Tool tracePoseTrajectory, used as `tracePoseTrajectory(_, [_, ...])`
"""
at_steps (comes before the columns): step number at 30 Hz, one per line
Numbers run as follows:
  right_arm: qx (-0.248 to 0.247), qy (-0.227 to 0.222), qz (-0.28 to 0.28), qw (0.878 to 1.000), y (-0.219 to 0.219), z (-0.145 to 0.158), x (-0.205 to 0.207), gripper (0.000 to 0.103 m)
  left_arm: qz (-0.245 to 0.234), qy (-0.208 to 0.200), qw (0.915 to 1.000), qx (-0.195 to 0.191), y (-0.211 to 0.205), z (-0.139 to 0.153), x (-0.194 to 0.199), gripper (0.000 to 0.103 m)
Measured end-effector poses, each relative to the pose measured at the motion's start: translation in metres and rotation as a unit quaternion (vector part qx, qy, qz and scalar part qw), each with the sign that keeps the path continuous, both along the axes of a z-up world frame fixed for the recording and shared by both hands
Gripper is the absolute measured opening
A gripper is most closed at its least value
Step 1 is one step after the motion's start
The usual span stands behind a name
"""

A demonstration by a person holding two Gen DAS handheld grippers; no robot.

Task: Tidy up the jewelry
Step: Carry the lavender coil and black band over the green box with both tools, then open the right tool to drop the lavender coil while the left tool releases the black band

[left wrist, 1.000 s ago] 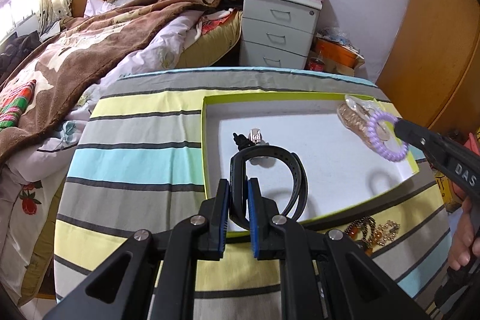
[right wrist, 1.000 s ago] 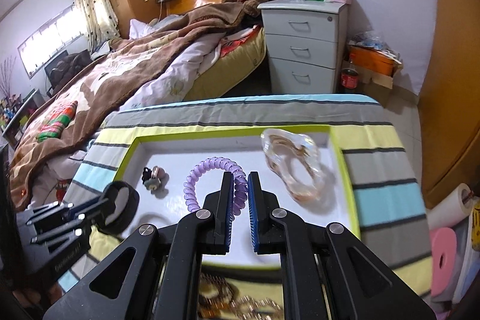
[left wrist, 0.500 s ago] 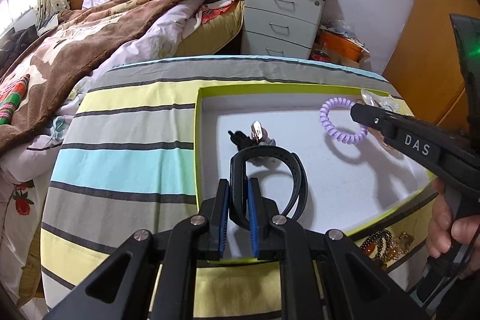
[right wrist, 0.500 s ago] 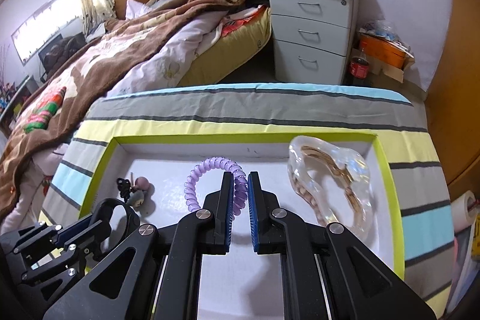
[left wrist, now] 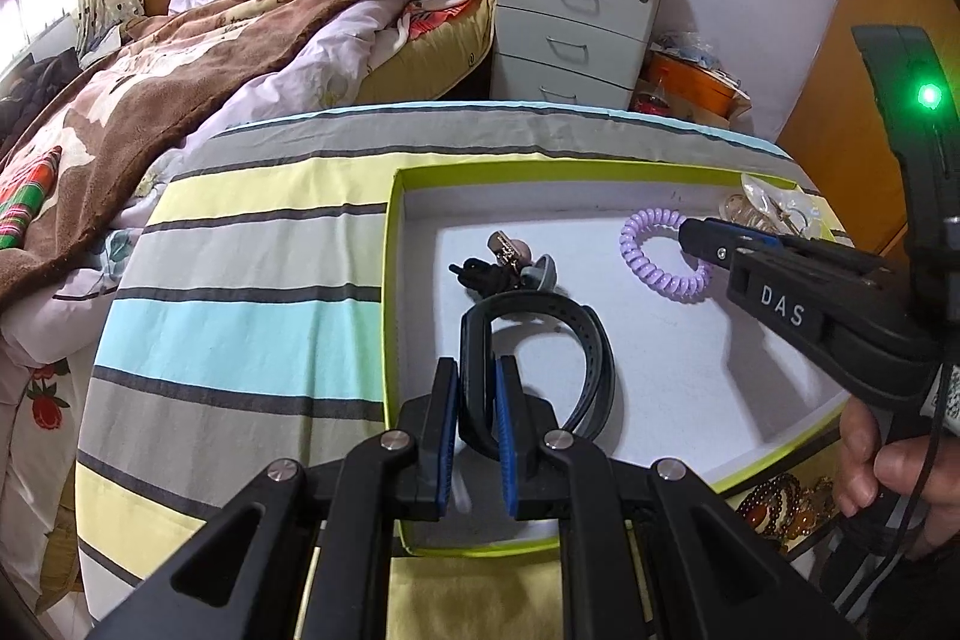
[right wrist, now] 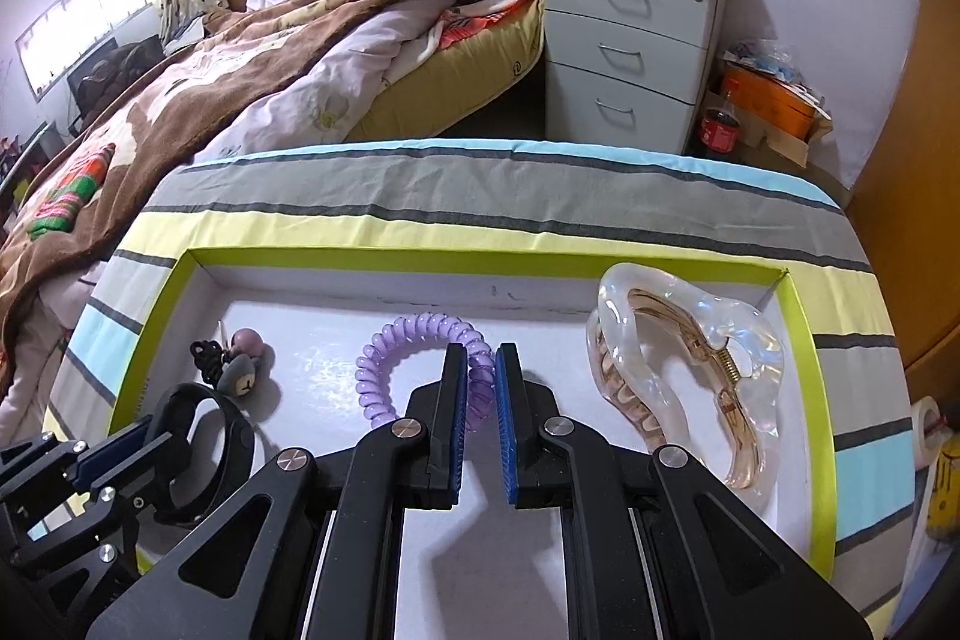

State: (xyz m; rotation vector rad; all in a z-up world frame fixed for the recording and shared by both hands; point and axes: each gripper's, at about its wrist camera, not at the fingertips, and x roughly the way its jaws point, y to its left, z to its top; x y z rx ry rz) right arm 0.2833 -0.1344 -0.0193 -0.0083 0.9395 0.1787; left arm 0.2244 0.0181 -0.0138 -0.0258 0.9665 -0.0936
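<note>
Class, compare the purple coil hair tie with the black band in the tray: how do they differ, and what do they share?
The coil hair tie is translucent purple and ridged; the black band is opaque, smooth and flat. The tie is a closed ring; the band looks like an open loop. The right gripper pinches the tie, the left gripper the band. Both are over the green-rimmed tray.

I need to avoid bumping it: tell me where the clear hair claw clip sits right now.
In the right wrist view, the clear claw clip lies in the tray's right end, right of the purple coil tie.
</note>
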Motion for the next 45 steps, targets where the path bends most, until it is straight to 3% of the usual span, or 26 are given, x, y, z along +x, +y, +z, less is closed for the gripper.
tracePoseTrajectory(20, [-0.011,-0.005,0.001,1.000,0.000,0.000,0.000,0.010,0.004,0.003,1.0000,0.006,-0.001,0.001,0.003,0.019])
tracePoseTrajectory(35, [-0.013,-0.022,0.004,1.000,0.001,0.012,-0.009,0.016,0.001,-0.003,1.0000,0.001,-0.003,0.006,-0.002,0.029])
tracePoseTrajectory(38, [-0.012,-0.026,0.003,1.000,0.000,0.015,-0.012,0.020,0.002,-0.008,1.0000,0.002,-0.002,0.009,-0.005,0.035])
tracePoseTrajectory(40, [-0.009,-0.028,0.002,1.000,0.000,0.017,-0.015,0.029,0.005,-0.009,0.9999,0.000,-0.001,0.011,-0.007,0.036])
tracePoseTrajectory(45, [-0.001,-0.035,0.003,0.999,-0.002,0.024,-0.024,0.030,0.005,-0.019,0.9998,0.000,0.001,0.019,-0.016,0.041])
